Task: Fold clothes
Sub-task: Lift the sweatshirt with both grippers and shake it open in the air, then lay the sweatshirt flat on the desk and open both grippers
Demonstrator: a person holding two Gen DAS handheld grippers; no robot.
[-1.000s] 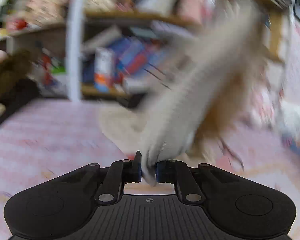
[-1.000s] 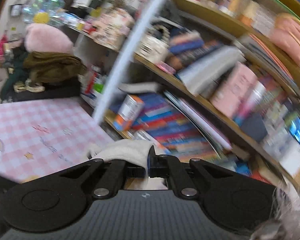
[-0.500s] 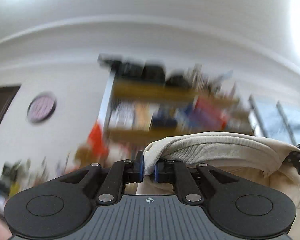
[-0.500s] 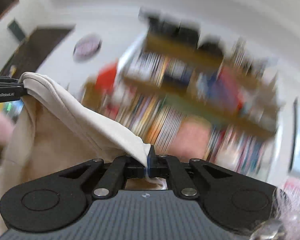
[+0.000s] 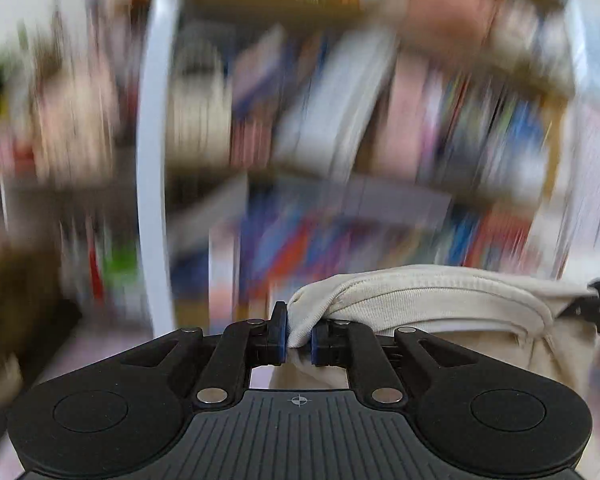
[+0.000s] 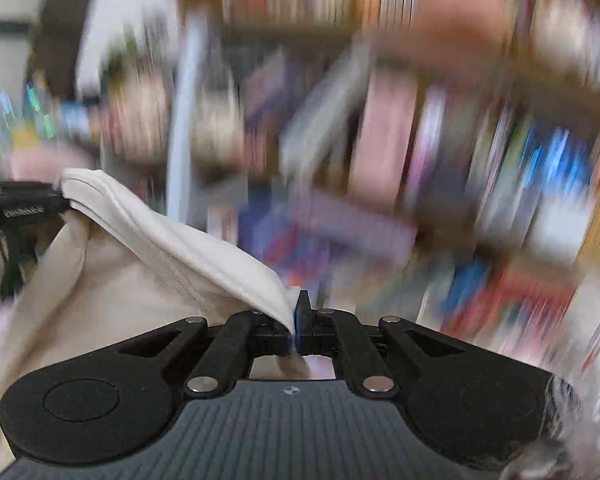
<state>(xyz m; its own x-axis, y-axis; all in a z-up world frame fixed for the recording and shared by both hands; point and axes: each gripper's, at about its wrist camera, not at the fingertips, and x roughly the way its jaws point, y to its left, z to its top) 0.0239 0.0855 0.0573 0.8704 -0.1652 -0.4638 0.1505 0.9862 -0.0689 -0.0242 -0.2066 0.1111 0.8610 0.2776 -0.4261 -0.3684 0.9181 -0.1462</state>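
So, going left to right: the left tongs (image 5: pixel 299 340) are pinched nearly closed on one end of the cream garment (image 5: pixel 432 300), with a bunched bit of its ribbed edge squeezed between the blue pads. From there the edge runs off to the right, fairly taut, to where the other tool's black tip pokes in at the frame edge. In the right wrist view it's the mirror of that: the right tongs (image 6: pixel 294 326) are clamped fully shut on the other end of the same edge, and the cloth climbs away up and left to the left tool. The rest of the garment hangs down below that edge, off any surface as far as I can tell.

The bookshelf (image 6: pixel 420 128) behind is all motion blur, so don't ask me for details there.

The key relation, I'd say: the held edge is the long axis, strung sideways between both hands, neither nearer than the other. My guess is laying it flat needs both hands lowering together, keeping that edge stretched.
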